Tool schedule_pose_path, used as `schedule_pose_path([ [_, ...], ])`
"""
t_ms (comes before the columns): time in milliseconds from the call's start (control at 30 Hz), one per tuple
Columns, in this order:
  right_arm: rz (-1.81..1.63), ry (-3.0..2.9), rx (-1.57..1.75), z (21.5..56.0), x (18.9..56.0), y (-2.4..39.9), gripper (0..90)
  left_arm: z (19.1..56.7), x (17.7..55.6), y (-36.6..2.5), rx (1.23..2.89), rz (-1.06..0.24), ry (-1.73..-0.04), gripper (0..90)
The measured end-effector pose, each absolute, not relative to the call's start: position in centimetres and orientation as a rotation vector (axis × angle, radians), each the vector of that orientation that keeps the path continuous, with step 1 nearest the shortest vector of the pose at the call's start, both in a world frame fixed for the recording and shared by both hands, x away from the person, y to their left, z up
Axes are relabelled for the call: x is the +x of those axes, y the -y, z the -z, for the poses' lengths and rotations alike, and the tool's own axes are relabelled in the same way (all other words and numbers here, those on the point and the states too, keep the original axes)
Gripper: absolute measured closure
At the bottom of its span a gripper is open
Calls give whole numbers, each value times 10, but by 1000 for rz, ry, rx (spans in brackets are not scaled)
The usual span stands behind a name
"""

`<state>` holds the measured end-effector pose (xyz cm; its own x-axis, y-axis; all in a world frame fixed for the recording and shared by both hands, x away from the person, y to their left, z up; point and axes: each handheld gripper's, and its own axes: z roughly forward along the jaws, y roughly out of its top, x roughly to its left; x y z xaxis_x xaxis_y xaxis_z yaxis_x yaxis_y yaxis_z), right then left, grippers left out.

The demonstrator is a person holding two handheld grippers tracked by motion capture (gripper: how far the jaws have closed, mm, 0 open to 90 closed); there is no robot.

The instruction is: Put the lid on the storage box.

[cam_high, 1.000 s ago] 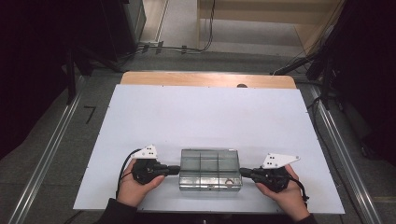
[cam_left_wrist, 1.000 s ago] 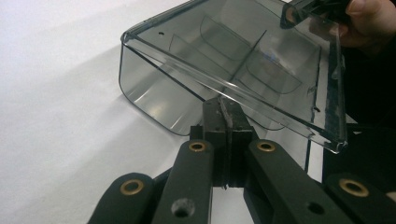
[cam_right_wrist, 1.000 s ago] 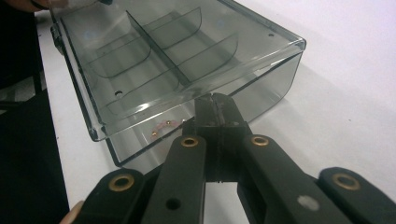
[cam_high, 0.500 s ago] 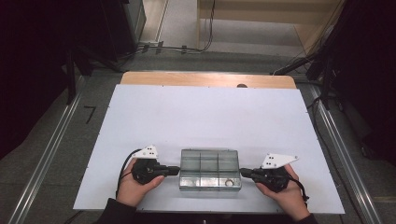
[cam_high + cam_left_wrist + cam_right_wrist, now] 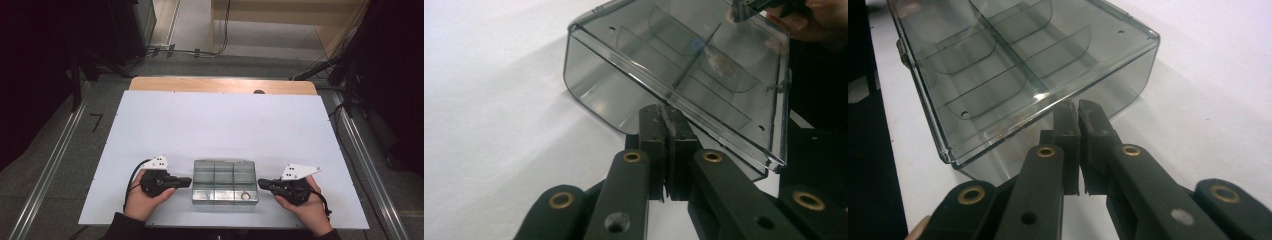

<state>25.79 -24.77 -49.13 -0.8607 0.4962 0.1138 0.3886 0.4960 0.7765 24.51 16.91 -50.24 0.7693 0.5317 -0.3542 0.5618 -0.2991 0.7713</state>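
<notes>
Both grippers are clenched with nothing caught in them: the left gripper (image 5: 187,181) has its jaws pressed flat together just off the left end wall of the clear plastic organiser box (image 5: 225,181), and the right gripper (image 5: 261,184) sits the same way at the right end, its jaws showing only a hairline gap after easing apart a touch. In the left gripper view the tips (image 5: 664,117) rest right under the box's lid edge; whether they touch the wall I cannot tell. The box (image 5: 1023,65) lies flat near the person's edge of the table, lid down, its empty dividers showing through, with a small round catch on the near side. To my eye the two hands are lined up at opposite ends, ready to start. The next move, I judge, calls for the jaws to part and take hold of the end walls or the lid lip, evenly on both sides so the box does not skid on the smooth sheet. That white sheet (image 5: 220,125) covers the wooden table (image 5: 220,85); grey floor, metal rails and trailing cables lie beyond, with dark equipment either side.
</notes>
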Motion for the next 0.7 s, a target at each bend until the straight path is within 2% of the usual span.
schedule_pose_path([
  [167, -1323, -2578, 792, 489, 258, 251, 804, 502, 245, -172, 1950, -10, -843, 833],
  [300, -1343, -2552, 797, 487, 258, 252, 749, 500, 244, -173, 1935, -54, -846, 760],
  [367, -1361, -2534, 803, 486, 258, 253, 703, 499, 243, -173, 1928, -84, -858, 691],
  [567, -1376, -2475, 820, 481, 257, 256, 524, 494, 242, -175, 1886, -128, -852, 575],
  [700, -1396, -2429, 841, 478, 258, 259, 412, 490, 239, -176, 1863, -169, -851, 443],
])
